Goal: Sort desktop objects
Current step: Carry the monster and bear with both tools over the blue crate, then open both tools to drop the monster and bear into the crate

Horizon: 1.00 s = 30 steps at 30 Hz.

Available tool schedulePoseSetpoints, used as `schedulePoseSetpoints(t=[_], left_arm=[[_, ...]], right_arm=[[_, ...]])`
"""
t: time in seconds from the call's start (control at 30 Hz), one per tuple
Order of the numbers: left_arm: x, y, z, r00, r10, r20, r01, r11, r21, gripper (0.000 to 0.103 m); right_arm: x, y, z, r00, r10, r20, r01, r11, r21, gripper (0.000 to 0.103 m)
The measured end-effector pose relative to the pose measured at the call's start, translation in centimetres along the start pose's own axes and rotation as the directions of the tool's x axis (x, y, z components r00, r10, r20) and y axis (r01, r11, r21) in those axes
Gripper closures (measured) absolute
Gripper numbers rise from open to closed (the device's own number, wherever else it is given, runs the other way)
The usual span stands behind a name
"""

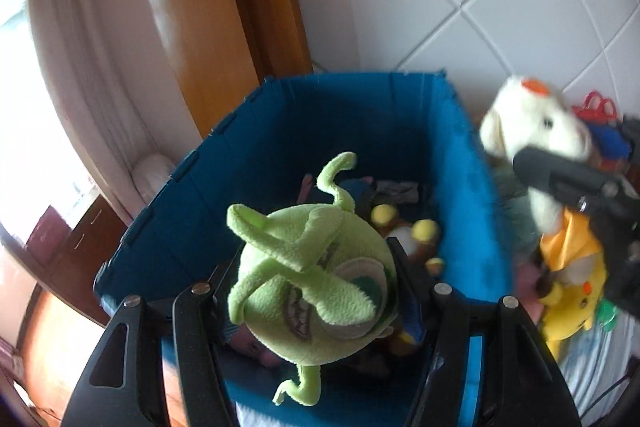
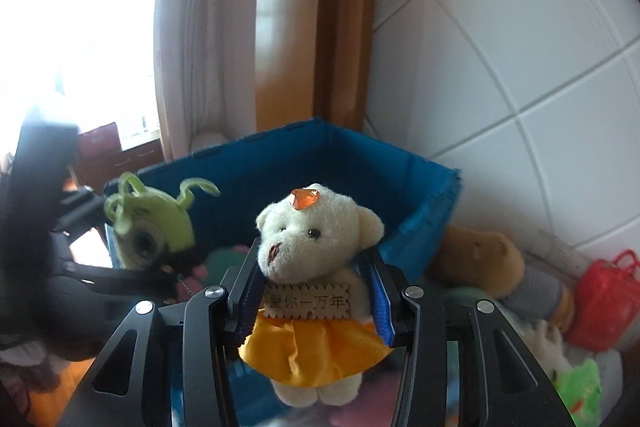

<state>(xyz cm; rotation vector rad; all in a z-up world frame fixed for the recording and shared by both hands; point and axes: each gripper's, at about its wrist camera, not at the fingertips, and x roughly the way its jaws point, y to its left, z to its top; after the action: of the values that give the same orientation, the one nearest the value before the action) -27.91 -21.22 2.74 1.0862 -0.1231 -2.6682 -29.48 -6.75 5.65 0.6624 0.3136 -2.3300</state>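
White wall tiles (image 2: 520, 67) and a wooden door frame (image 1: 224, 27) back a blue fabric bin (image 1: 360, 115) already part-filled with soft toys. Left gripper (image 1: 316, 291) has its jaws clamped on a green one-eyed plush (image 1: 312, 279), held above the bin's open mouth; right gripper (image 2: 312, 295) has its jaws closed on the body of a cream teddy bear (image 2: 316, 227) in a yellow skirt, level with the bin's near rim. Both toys look light, soft and squashy, so a grip across the stuffed middle should hold best; the green plush's thin limbs would likely slip or flop. More toys, among them a small red basket (image 2: 604, 291), lie right of the bin. What lies deep in the bin is dark and blurred, and whatever the bin stands on is mostly hidden.
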Motion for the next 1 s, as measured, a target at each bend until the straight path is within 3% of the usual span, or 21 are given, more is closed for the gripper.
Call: schedulePoseSetpoints(t=[0.23, 0.43, 0.63, 0.83, 0.9, 1.0], left_arm=[[8.6, 3.6, 5.1, 0.993, -0.045, -0.108, 0.042, 0.999, -0.023, 0.042], [16.4, 4.2, 9.2, 0.974, -0.072, -0.215, 0.068, 0.997, -0.03, 0.042], [23.0, 4.5, 10.4, 0.94, -0.126, -0.316, 0.108, 0.991, -0.074, 0.04], [26.9, 3.9, 10.1, 0.927, -0.108, -0.359, 0.093, 0.994, -0.06, 0.036], [27.7, 3.9, 9.8, 0.922, -0.106, -0.373, 0.087, 0.994, -0.067, 0.029], [28.0, 3.9, 9.4, 0.919, -0.103, -0.38, 0.079, 0.994, -0.078, 0.023]], right_arm=[[10.0, -0.7, 5.1, 0.991, -0.051, -0.12, 0.052, 0.999, 0.002, 0.058], [17.9, -2.2, 7.0, 0.961, -0.093, -0.261, 0.103, 0.994, 0.024, 0.058], [25.3, -4.5, 7.5, 0.902, -0.136, -0.411, 0.166, 0.985, 0.039, 0.058], [28.8, -6.1, 6.4, 0.872, -0.143, -0.469, 0.185, 0.982, 0.045, 0.057], [29.8, -6.7, 6.1, 0.86, -0.128, -0.493, 0.186, 0.98, 0.072, 0.056], [29.7, -7.2, 6.1, 0.87, -0.106, -0.482, 0.177, 0.979, 0.104, 0.039]])
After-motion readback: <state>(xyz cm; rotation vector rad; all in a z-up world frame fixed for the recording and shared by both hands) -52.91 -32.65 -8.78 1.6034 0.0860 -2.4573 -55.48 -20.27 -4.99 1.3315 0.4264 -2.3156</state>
